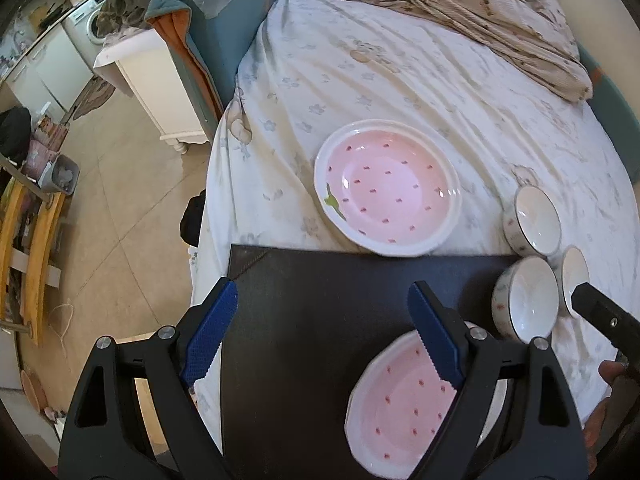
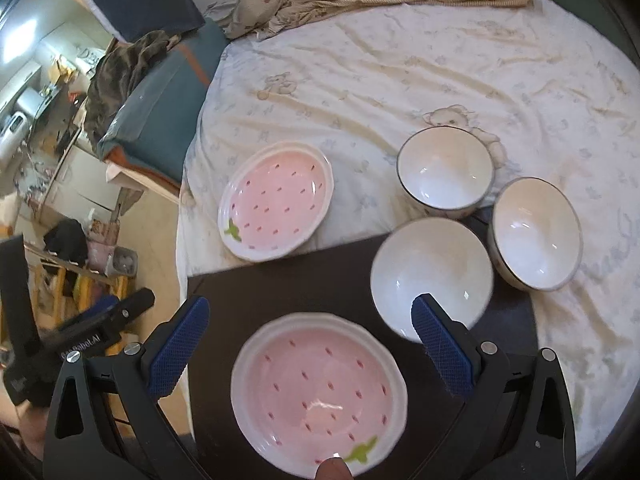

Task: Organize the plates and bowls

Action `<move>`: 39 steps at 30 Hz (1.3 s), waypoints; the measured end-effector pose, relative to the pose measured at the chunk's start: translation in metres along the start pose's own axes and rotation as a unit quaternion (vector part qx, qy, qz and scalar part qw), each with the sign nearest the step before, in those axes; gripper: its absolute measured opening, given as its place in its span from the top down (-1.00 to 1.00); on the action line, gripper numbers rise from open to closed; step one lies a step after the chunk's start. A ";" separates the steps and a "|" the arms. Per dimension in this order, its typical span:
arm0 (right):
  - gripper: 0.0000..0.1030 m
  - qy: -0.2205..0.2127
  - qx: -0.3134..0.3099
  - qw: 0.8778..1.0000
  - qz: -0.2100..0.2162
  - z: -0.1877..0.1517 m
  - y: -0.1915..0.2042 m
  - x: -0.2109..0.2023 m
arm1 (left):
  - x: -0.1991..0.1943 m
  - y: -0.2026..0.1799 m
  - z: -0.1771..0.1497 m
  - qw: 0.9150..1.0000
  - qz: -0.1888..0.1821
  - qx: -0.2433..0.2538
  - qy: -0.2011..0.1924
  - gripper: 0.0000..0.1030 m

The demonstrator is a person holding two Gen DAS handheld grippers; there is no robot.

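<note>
Bedsheet (image 2: 400, 80) with dark board (image 2: 340, 280) on top. Right gripper (image 2: 312, 340) spread wide, empty, over near pink plate (image 2: 316, 400) on board; leaf mark faces camera, seen only in right view. Left gripper (image 1: 320, 332) released. Far plate (image 2: 276, 204) on sheet. Three white bowls (image 2: 432, 272) upright: one on board, two beside

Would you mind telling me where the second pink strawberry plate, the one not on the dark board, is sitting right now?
The far pink plate lies on the bedsheet just beyond the dark board, left of the three white bowls, with no gripper touching it.
</note>
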State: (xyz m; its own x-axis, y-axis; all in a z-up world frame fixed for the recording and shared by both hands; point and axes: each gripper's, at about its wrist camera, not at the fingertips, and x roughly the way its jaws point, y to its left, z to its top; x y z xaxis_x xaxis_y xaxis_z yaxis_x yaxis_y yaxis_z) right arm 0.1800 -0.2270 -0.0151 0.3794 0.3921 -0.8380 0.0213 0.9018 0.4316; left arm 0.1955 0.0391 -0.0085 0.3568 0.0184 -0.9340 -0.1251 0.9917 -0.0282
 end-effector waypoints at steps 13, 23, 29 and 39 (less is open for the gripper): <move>-0.88 0.026 0.010 0.998 0.054 0.060 -0.006 0.054 | 0.065 0.026 0.056 0.996 -0.055 -0.067 0.020 -0.63; -0.28 0.081 0.073 0.993 0.053 0.098 -0.016 0.142 | 0.143 0.027 0.102 0.992 -0.076 -0.079 0.066 -0.40; -0.14 0.114 0.086 0.990 0.017 0.109 -0.020 0.192 | 0.177 0.029 0.113 0.990 -0.076 -0.072 0.096 -0.13; -0.14 0.138 0.084 0.987 0.014 0.105 -0.024 0.225 | 0.207 0.020 0.111 0.986 -0.091 -0.059 0.126 0.50</move>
State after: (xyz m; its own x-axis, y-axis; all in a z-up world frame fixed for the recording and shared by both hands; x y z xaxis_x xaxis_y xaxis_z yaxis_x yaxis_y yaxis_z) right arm 0.3617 -0.1799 -0.1790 0.1157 0.4720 -0.8740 0.1761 0.8562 0.4857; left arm 0.3694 0.0773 -0.1626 0.1445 -0.2049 -0.9681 -0.1923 0.9539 -0.2306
